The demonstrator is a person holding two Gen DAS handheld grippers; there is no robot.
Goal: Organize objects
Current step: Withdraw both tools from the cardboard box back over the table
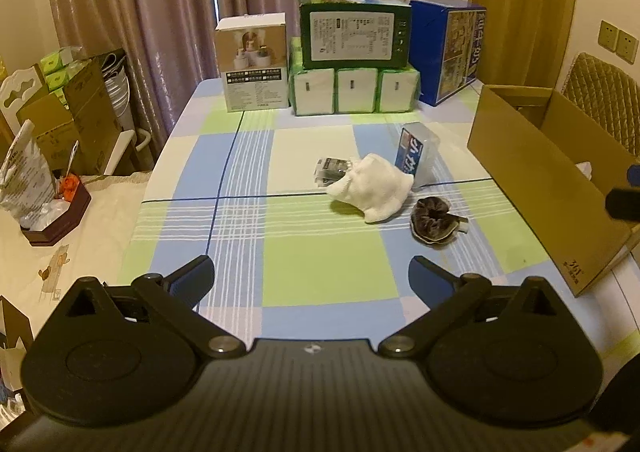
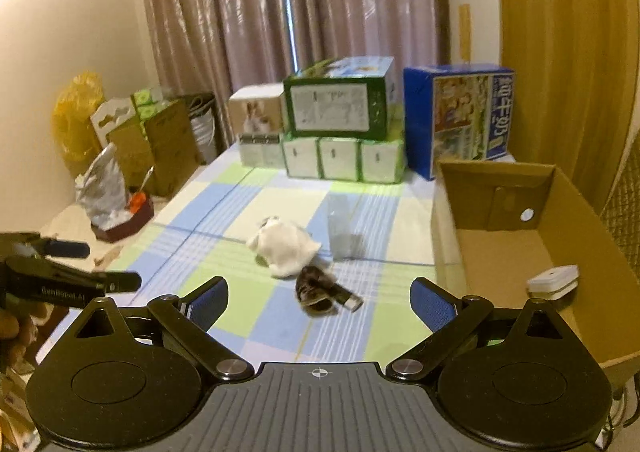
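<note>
Several small items lie together on the checked tablecloth: a white cloth [image 1: 372, 187] [image 2: 286, 248], a dark packet [image 1: 330, 169] partly under it, a clear plastic box with a blue label [image 1: 416, 151] [image 2: 342, 228], and a brown scrunchie [image 1: 434, 219] [image 2: 316, 292] with a small black-and-white piece beside it. An open cardboard box [image 1: 540, 187] [image 2: 500, 252] stands at the right and holds a white flat object [image 2: 554, 280]. My left gripper [image 1: 312, 272] [image 2: 96, 266] is open and empty, short of the items. My right gripper [image 2: 320, 298] [image 1: 630, 187] is open and empty, just before the scrunchie.
At the table's far end stand a white carton [image 1: 256, 59], a green carton [image 1: 354, 31] on tissue packs [image 1: 354, 89], and a blue carton [image 1: 448, 47]. To the left sit a dark tray with a foil bag [image 1: 56, 211] and brown boxes [image 1: 80, 111]. A hand [image 2: 16, 332] holds the left gripper.
</note>
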